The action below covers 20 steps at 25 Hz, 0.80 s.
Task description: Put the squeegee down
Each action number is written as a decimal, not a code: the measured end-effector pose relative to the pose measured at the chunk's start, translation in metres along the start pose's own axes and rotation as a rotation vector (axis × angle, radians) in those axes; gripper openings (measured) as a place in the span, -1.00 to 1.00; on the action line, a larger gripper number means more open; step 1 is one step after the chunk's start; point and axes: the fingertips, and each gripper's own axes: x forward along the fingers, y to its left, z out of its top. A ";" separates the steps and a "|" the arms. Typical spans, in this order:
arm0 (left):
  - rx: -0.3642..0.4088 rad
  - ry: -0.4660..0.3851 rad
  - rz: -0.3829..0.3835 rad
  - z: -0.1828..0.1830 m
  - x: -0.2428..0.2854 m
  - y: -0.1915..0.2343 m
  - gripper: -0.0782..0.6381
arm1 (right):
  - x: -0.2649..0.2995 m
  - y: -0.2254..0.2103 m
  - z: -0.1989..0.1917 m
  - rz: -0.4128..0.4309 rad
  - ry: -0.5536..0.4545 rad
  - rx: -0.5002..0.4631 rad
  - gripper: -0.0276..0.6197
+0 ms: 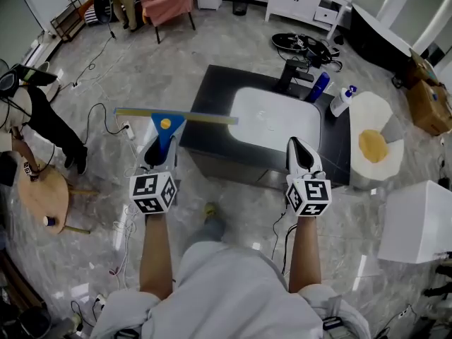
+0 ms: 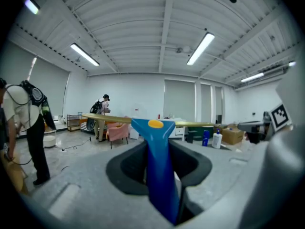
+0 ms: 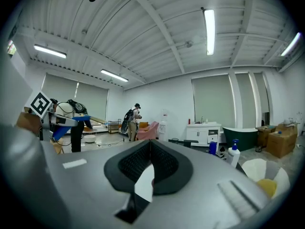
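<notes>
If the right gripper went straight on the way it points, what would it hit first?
Likely nothing at once: the right gripper points across the white basin, apparently above it. The black faucet stands just right of its line; depth is unclear.

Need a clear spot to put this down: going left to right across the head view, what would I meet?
stool → squeegee → blue bottle → egg-shaped mat → cardboard box

Even bright ceiling strip lights (image 2: 202, 46); fisheye-warped edges, dark vignette, slight softness.
</notes>
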 end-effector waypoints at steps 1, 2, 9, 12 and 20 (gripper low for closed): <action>0.000 0.003 -0.011 0.003 0.014 0.009 -0.42 | 0.015 0.001 0.003 -0.010 0.001 0.000 -0.91; 0.001 0.005 -0.023 0.006 0.028 0.018 -0.42 | 0.028 0.002 0.005 -0.020 0.002 -0.004 -0.91; -0.004 0.023 -0.101 0.012 0.107 0.053 -0.42 | 0.089 0.001 0.010 -0.084 0.020 -0.017 -0.91; -0.014 0.028 -0.133 0.014 0.130 0.055 -0.42 | 0.097 -0.008 0.011 -0.121 0.030 -0.010 -0.91; -0.009 0.046 -0.181 0.016 0.183 0.039 -0.42 | 0.122 -0.037 0.007 -0.159 0.046 -0.012 -0.91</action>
